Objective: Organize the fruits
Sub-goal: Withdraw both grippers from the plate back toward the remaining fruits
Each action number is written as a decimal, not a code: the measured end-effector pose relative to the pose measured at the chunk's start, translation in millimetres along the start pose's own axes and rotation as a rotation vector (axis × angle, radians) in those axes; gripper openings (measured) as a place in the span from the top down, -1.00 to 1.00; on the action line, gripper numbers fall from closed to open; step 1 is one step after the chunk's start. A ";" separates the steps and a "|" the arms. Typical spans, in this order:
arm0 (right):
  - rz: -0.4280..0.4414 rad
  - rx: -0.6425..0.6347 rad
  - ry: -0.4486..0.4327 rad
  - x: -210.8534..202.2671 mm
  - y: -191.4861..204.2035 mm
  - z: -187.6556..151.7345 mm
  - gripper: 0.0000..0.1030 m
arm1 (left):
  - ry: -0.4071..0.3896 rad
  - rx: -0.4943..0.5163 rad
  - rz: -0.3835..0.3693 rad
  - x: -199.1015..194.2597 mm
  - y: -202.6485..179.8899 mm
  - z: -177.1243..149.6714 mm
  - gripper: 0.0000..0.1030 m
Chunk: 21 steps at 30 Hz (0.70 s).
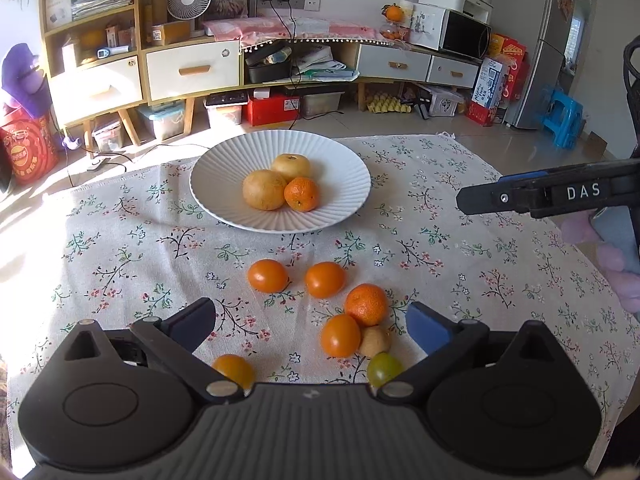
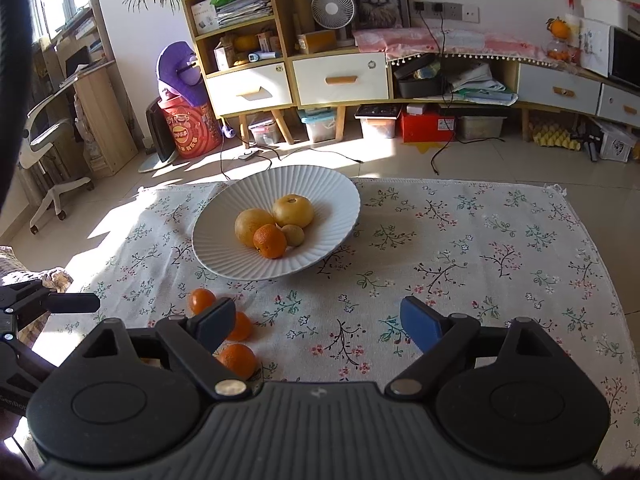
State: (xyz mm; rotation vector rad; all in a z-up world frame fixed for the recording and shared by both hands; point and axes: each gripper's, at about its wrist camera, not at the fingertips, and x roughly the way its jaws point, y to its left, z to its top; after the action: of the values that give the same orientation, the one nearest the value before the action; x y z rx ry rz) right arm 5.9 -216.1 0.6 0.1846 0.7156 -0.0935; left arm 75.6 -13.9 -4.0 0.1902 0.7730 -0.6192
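Both tools are seen spread wide with nothing pinched: the left gripper (image 1: 310,326) is held over the loose fruit on the floral cloth (image 1: 460,248), the right gripper (image 2: 318,322) over bare cloth just right of three orange fruits (image 2: 239,326). On the white ribbed plate (image 1: 224,196), two yellow pears (image 1: 265,190), one mandarin (image 1: 302,194) and, in the right wrist view, a kiwi (image 2: 293,235) are found touching. Near the plate on the cloth, orange tomatoes (image 1: 268,276), a second mandarin (image 1: 366,305), a brown kiwi (image 1: 375,341) and a green fruit (image 1: 384,369) are left.
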 end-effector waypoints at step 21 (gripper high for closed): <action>0.098 -0.167 0.066 1.8 39.6 -36.9 -0.78 | 0.048 0.108 -0.036 -12.8 -11.7 -57.3 -0.82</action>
State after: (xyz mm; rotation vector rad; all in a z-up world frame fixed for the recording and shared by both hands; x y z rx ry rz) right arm -10.7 -170.0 -22.5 0.0626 0.7752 0.0665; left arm 27.6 4.2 -35.0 0.2915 0.7914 -0.6926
